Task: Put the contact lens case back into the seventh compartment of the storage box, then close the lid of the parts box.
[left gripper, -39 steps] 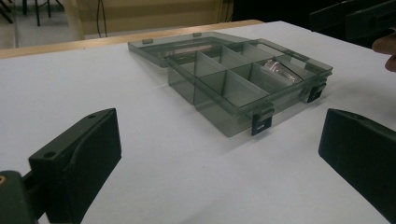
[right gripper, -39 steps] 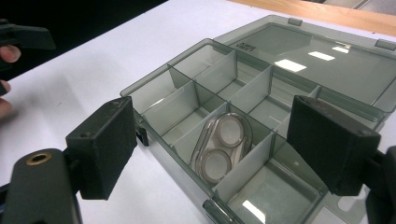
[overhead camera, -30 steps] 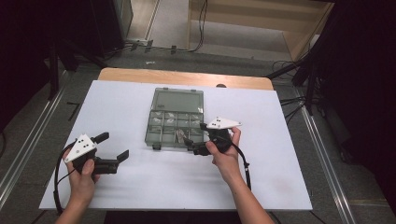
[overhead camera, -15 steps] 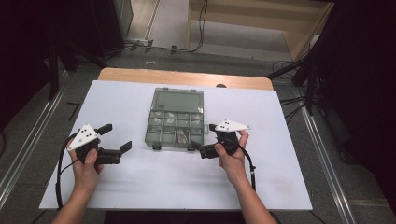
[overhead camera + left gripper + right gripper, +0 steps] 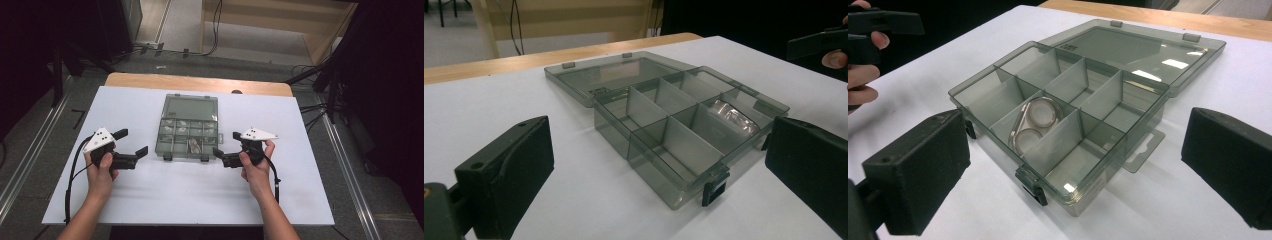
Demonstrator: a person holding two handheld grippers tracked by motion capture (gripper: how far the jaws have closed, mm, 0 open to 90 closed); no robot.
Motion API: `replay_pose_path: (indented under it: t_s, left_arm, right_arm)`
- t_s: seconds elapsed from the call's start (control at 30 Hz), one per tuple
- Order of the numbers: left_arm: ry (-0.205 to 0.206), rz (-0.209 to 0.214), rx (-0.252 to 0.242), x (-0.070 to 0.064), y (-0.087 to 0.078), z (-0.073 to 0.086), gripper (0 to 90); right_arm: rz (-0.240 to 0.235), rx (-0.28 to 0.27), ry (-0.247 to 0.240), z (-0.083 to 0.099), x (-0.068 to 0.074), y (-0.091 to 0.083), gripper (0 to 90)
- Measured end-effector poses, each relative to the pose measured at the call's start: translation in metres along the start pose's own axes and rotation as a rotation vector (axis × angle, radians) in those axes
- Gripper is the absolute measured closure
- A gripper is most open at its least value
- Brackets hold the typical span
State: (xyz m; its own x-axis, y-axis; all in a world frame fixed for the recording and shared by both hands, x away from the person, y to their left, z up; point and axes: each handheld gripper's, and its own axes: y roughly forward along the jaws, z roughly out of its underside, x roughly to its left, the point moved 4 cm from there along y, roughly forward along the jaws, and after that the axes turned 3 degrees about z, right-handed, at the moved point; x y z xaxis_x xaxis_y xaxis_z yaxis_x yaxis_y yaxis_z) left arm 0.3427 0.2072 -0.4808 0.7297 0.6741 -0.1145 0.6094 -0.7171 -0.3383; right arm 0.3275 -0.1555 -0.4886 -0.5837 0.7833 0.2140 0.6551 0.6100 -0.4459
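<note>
1. A smoky grey, see-through plastic organizer box (image 5: 189, 132) is lying on the white sheet (image 5: 150, 200) that is covering the wooden counter (image 5: 150, 80), about midway between the two hands.
2. Its flat hinged lid (image 5: 191, 106) is lying folded back on the far side, and thin plastic walls are splitting the tray into small rectangular compartments.
3. Two shiny metal rings (image 5: 1033, 122) are leaning against a divider in a front-row compartment; in the high view other pale small pieces are sitting in the row behind, too small to tell apart.
4. Two dark latches (image 5: 1032, 186) are sticking out from the box's front edge, and a clear hang tab is jutting from one short side.
5. The left gripper (image 5: 131, 145) is hovering to the left of the box, apart from it, with its matte black, blocky fingers (image 5: 509, 175) standing wide apart and holding nothing.
6. The right gripper (image 5: 225, 148) is sitting just beside the box's front right corner, its fingers (image 5: 923, 175) likewise spread wide and empty, framing the box in the right gripper view.
7. A grey three-cornered plate is topping each gripper, and a black cable is trailing from each toward the near edge.
8. Compared with half a second ago, both grippers are sitting at much the same spots; a second ago the right one was closer in over the box's front right corner and the left one lower and nearer the sheet's near edge.
</note>
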Motion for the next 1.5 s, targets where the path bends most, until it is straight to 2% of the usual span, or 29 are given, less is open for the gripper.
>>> replay_pose_path:
  t_s: [0.17,0.37,0.57,0.7,0.8,0.97,1.1,1.27,1.5]
  left_arm:
    - [0.018,-0.002,0.007,0.001,0.005,-0.003,0.0]
    - [0.009,0.015,-0.002,0.002,0.010,-0.006,0.0]
    - [-0.013,0.029,-0.020,0.007,0.019,-0.008,0.0]
    - [-0.016,0.055,-0.005,0.008,0.028,-0.008,0.0]
    - [0.000,0.056,0.003,0.009,0.036,-0.009,0.0]
    - [-0.007,0.064,0.009,0.014,0.052,-0.014,0.0]
    - [-0.012,0.071,0.019,0.018,0.063,-0.019,0.0]
    - [-0.016,0.085,0.013,0.021,0.073,-0.023,0.0]
    - [-0.029,0.100,0.016,0.026,0.086,-0.033,0.0]
  right_arm:
    - [0.003,-0.002,0.011,0.001,-0.004,-0.001,0.0]
    - [-0.006,-0.008,0.026,0.002,-0.007,-0.002,0.0]
    - [0.010,-0.011,0.026,-0.002,-0.009,0.000,0.0]
    - [0.015,-0.010,0.028,-0.006,-0.010,0.005,0.0]
    - [0.029,-0.016,0.032,-0.010,-0.011,0.009,0.0]
    - [0.073,-0.015,0.060,-0.013,-0.017,0.016,0.0]
    - [0.069,-0.016,0.078,-0.017,-0.025,0.021,0.0]
    - [0.065,-0.019,0.105,-0.022,-0.030,0.031,0.0]
    - [0.068,-0.014,0.104,-0.029,-0.032,0.044,0.0]
